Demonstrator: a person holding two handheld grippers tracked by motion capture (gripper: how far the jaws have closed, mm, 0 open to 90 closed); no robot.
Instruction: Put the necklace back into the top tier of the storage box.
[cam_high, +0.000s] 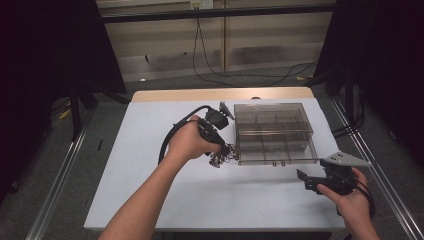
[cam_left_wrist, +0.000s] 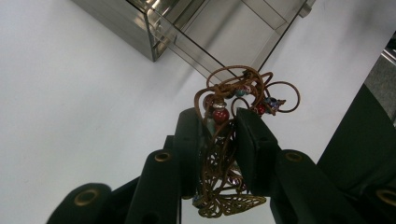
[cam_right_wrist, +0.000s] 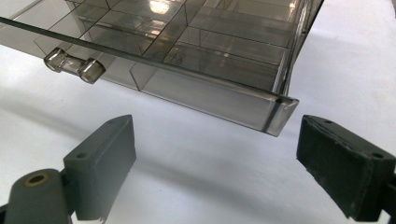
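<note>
Jewellery (cam_left_wrist: 233, 116), one tangle of brown wire loops, red and blue beads and a brass filigree piece, is clamped in the left gripper (cam_high: 224, 148) just beside the compartment box (cam_high: 275, 132), its lower part hidden between the jaws. One clear box with an open lid sits on the white table (cam_high: 150, 150); grey floor and dark curtains surround it. Right gripper (cam_right_wrist: 215, 163) hangs near the box's lid corner, jaws spread wide and empty.

Clear divided box (cam_high: 275, 132) blocks table's (cam_high: 150, 190) centre-right, open tabletop along near edge
</note>
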